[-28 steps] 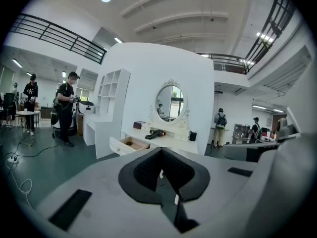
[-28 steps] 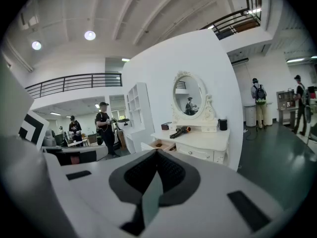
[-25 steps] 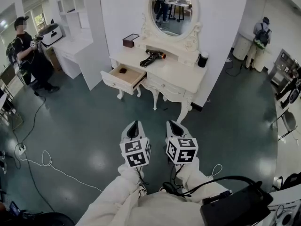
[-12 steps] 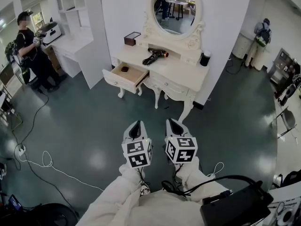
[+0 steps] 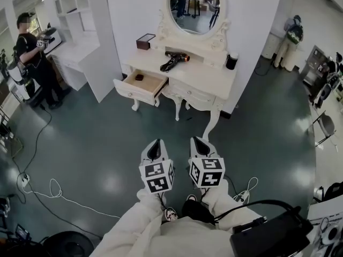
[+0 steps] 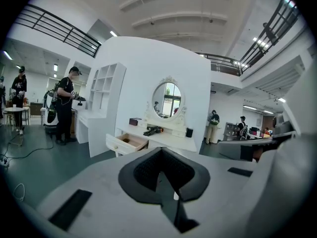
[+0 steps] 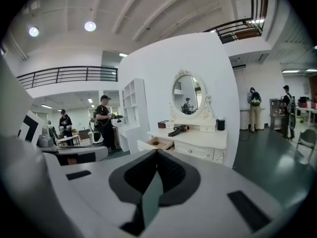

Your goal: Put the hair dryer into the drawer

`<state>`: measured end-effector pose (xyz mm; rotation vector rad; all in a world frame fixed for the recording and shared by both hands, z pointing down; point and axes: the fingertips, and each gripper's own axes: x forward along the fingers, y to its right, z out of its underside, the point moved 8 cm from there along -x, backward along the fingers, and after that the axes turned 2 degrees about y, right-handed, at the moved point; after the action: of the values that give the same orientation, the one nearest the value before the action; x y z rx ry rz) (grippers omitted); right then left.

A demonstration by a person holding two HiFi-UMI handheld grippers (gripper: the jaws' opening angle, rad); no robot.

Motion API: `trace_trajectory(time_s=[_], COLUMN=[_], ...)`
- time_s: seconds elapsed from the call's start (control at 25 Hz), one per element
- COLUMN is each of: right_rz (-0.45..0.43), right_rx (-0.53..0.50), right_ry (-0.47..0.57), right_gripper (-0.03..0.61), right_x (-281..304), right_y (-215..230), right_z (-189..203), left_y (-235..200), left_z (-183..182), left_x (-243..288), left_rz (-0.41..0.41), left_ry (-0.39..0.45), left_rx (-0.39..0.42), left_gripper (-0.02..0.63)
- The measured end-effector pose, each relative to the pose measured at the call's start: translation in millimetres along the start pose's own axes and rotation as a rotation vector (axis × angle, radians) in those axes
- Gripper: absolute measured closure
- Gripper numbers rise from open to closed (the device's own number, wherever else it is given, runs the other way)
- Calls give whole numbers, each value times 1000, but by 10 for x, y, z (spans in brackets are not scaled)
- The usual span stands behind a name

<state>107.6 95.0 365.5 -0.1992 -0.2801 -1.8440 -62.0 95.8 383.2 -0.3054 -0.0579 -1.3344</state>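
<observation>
Nearest, the left gripper (image 5: 154,146) and right gripper (image 5: 199,143) hang side by side over the green floor. Both have their jaws pressed together with nothing between them.

Well beyond stands the white dressing table (image 5: 214,83), whose left drawer (image 5: 124,92) is pulled open with 1 small dark item inside. The hair dryer (image 5: 172,61) lies on the tabletop just behind that drawer, below the oval mirror (image 5: 195,7).

It is probably rigid, smooth plastic, fairly light but barrel-heavy. The handle near the barrel looks the surest place to pinch, though it may swivel in 2 narrow jaws.
</observation>
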Motion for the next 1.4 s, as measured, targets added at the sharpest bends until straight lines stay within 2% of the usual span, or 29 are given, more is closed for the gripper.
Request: trace_trajectory(time_s=[0.32, 0.8, 1.24, 1.4], right_rz=[19, -51, -61, -99], right_rx=[-18, -34, -45, -44], right_ry=[-18, -33, -7, -20], right_gripper=[518, 518, 518, 518], right_x=[-60, 183, 388, 394], right_y=[30, -71, -3, -127], right_z=[33, 3, -126, -98], left_y=[-2, -184, -262, -335], left_z=[49, 15, -40, -29], left_x=[-54, 20, 177, 101], left_rz=[-8, -68, -85, -110], left_ry=[-8, -8, 4, -14], left_rx=[9, 16, 26, 22], left_gripper=[615, 615, 615, 615])
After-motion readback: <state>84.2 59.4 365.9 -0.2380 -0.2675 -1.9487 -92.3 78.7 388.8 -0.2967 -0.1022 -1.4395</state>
